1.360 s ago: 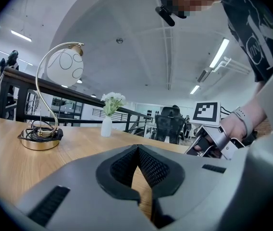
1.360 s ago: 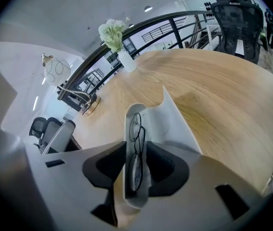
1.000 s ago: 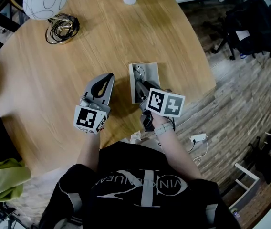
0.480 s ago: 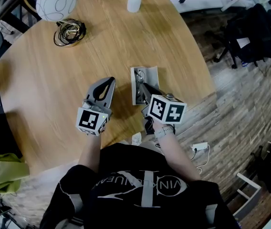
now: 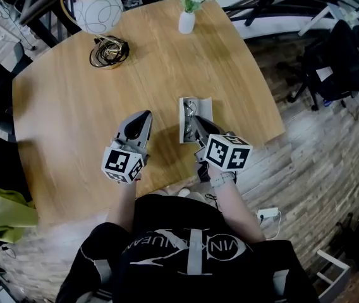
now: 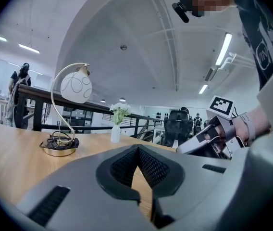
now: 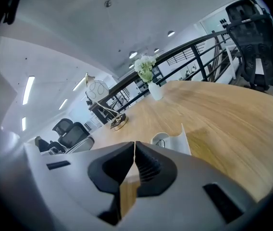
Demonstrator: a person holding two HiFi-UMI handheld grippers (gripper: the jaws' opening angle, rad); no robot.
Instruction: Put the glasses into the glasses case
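Note:
An open pale grey glasses case (image 5: 203, 110) lies on the round wooden table (image 5: 66, 118) near its right front edge, with the glasses (image 5: 189, 111) lying inside it. My right gripper (image 5: 193, 121) hovers at the case's near end, jaws shut with nothing between them. The right gripper view shows the case (image 7: 180, 139) just beyond the closed tips (image 7: 134, 144), a lens (image 7: 161, 140) peeking out. My left gripper (image 5: 146, 115) hangs left of the case, its tips (image 6: 137, 149) meeting on nothing. It sees the right gripper (image 6: 208, 138) beside it.
A globe lamp (image 5: 97, 10) with a coiled cable (image 5: 109, 51) at its base stands at the far left. A white vase of flowers (image 5: 186, 19) stands at the far edge. The table's edge (image 5: 274, 126) runs close to the case's right. Chairs stand on the floor beyond.
The right gripper has drawn back and up from inside the case to its near end. The left gripper has risen a little. The head view has tilted, showing more of the far table.

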